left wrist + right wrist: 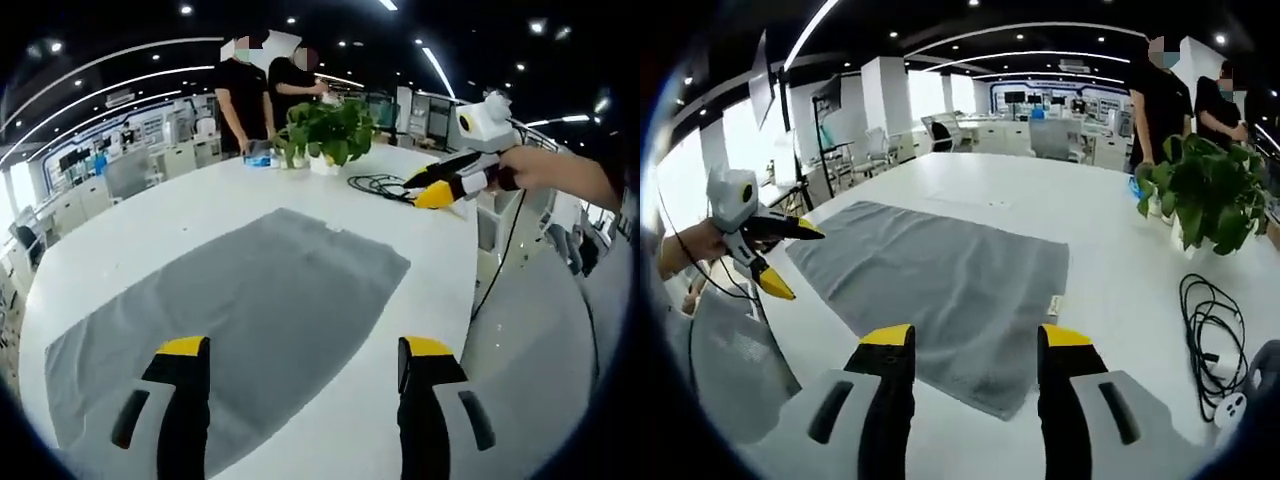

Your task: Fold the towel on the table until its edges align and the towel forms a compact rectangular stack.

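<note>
A grey towel [250, 300] lies spread flat in a single layer on the white table [180, 215]. My left gripper [305, 350] hovers open over the towel's near edge, nothing between its jaws. My right gripper [413, 193] appears at the table's far right side, held by a hand [550, 170], jaws apart and off the cloth. In the right gripper view the towel [940, 270] stretches away from my open right gripper [975, 340], a small tag at its right edge. My left gripper [800, 262] hangs open beyond the towel's left corner.
A potted plant [325, 130] [1210, 195] and a coiled black cable [380, 185] [1210, 320] sit on the table beyond the towel. Two people [245, 95] stand at the far end. A small white device [1240, 400] lies by the cable.
</note>
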Demonstrator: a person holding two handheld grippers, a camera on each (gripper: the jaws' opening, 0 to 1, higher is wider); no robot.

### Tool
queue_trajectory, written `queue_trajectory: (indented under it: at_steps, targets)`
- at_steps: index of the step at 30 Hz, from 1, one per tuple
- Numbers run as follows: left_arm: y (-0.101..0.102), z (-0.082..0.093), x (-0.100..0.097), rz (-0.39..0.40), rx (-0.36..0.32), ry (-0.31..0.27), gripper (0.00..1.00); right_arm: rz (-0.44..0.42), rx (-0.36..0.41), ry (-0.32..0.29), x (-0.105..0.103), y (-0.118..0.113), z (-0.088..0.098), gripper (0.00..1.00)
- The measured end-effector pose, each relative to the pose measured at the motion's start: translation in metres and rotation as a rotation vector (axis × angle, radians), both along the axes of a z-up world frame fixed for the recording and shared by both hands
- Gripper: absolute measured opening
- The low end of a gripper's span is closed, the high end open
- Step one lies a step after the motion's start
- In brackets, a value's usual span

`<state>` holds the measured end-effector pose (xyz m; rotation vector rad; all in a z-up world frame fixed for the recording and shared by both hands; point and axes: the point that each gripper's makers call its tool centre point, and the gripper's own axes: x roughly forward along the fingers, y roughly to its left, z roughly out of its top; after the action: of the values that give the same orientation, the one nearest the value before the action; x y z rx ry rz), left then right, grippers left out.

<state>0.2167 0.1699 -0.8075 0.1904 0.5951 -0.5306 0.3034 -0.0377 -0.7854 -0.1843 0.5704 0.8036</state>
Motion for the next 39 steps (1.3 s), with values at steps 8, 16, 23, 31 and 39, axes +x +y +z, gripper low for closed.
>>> queue_trajectory:
  at_steps: [8,16,23,31,39]
  targets:
    - [-0.033,0.001,0.018,-0.128,0.052,-0.022,0.74,0.013,-0.011,-0.007,0.015,0.002,0.003,0.48]
    - [-0.053,0.0,0.017,-0.203,0.107,-0.032,0.74,0.023,-0.009,-0.025,0.029,0.006,0.008,0.49]
    - [-0.069,-0.007,0.021,-0.233,0.088,-0.022,0.73,0.022,-0.007,-0.03,0.042,0.004,0.009,0.5]
    - [-0.109,0.008,0.05,-0.263,0.003,-0.06,0.72,0.043,-0.027,-0.043,0.064,0.002,0.01,0.5]
    - [-0.141,0.004,0.061,-0.324,-0.009,-0.056,0.7,0.1,-0.1,-0.094,0.092,0.004,0.018,0.51]
